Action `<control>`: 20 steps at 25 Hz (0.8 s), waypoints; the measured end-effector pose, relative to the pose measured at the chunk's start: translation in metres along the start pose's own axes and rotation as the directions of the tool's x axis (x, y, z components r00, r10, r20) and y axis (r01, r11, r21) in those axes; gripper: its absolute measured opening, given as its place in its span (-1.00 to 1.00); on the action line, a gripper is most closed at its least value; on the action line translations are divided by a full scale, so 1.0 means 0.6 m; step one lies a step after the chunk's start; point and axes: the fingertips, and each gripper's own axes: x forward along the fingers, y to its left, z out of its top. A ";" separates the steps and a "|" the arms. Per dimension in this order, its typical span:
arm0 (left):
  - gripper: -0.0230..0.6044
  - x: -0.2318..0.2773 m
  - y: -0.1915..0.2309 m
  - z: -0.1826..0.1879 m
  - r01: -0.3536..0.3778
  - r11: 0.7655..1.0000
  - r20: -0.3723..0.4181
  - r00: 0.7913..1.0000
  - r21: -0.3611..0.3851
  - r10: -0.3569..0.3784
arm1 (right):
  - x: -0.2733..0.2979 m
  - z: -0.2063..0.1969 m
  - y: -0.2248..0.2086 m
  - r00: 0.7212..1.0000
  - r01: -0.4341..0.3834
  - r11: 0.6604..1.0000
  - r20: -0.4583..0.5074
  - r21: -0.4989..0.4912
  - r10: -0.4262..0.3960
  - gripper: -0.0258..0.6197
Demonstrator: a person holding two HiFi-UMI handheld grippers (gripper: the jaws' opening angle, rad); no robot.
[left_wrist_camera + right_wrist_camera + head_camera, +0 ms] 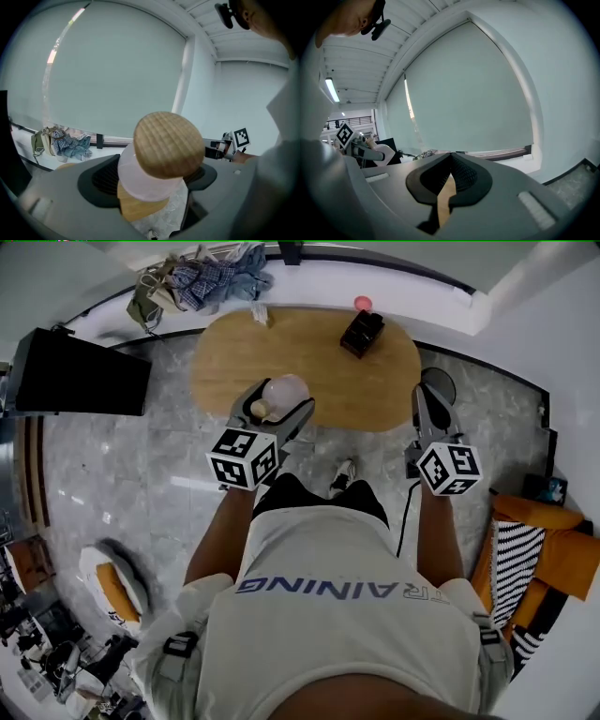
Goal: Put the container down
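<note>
A translucent pinkish container (287,390) with a round wooden lid (168,144) is held between the jaws of my left gripper (281,397), which is shut on its body (143,180). It is tilted, with the lid turned back toward the gripper. It hangs over the near edge of the oval wooden table (309,357). My right gripper (425,395) is off the table's right end, apart from the container. In the right gripper view its jaws (451,155) meet at the tips with nothing between them.
A black box (362,332) sits at the table's far right, and a small pale item (261,315) at its far left. Clothes (202,282) lie piled by the back wall. A black cabinet (80,371) stands at the left. The floor is grey marble.
</note>
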 end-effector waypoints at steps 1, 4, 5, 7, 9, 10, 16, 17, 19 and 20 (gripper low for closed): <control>0.32 0.017 0.007 0.000 0.010 1.000 -0.012 1.000 -0.004 -0.010 | 0.011 -0.003 -0.009 1.000 0.011 1.000 -0.009 0.005 -0.011 -0.87; 0.32 0.064 0.031 0.000 0.041 0.999 -0.045 0.998 -0.011 -0.042 | 0.043 -0.017 -0.029 0.998 0.044 0.999 -0.041 0.021 -0.043 -0.87; 0.32 0.079 0.041 0.001 0.053 0.999 -0.054 0.997 -0.011 -0.054 | 0.054 -0.020 -0.034 0.997 0.055 0.998 -0.047 0.022 -0.054 -0.87; 0.33 0.108 0.064 0.000 0.089 0.996 -0.075 0.993 -0.017 -0.090 | 0.074 -0.025 -0.039 0.994 0.093 0.995 -0.055 0.024 -0.091 -0.87; 0.32 0.135 0.089 -0.003 0.141 0.990 -0.103 0.984 -0.024 -0.143 | 0.090 -0.029 -0.042 0.987 0.153 0.988 -0.060 0.029 -0.151 -0.88; 0.33 0.150 0.104 -0.004 0.165 0.986 -0.118 0.979 -0.020 -0.166 | 0.101 -0.030 -0.043 0.981 0.184 0.982 -0.061 0.034 -0.182 -0.87; 0.32 0.233 0.208 -0.003 0.248 0.962 -0.198 0.955 0.114 -0.222 | 0.193 -0.051 -0.026 0.956 0.284 0.957 -0.088 0.053 -0.278 -0.87; 0.32 0.246 0.224 -0.010 0.254 0.958 -0.213 0.952 0.136 -0.222 | 0.211 -0.061 -0.023 0.953 0.290 0.956 -0.102 0.052 -0.284 -0.87; 0.32 0.272 0.250 -0.035 0.267 0.950 -0.248 0.943 0.162 -0.223 | 0.242 -0.091 -0.019 0.948 0.296 0.953 -0.134 0.056 -0.287 -0.87; 0.33 0.284 0.258 -0.052 0.275 0.947 -0.265 0.937 0.167 -0.225 | 0.255 -0.108 -0.019 0.946 0.298 0.953 -0.153 0.060 -0.286 -0.87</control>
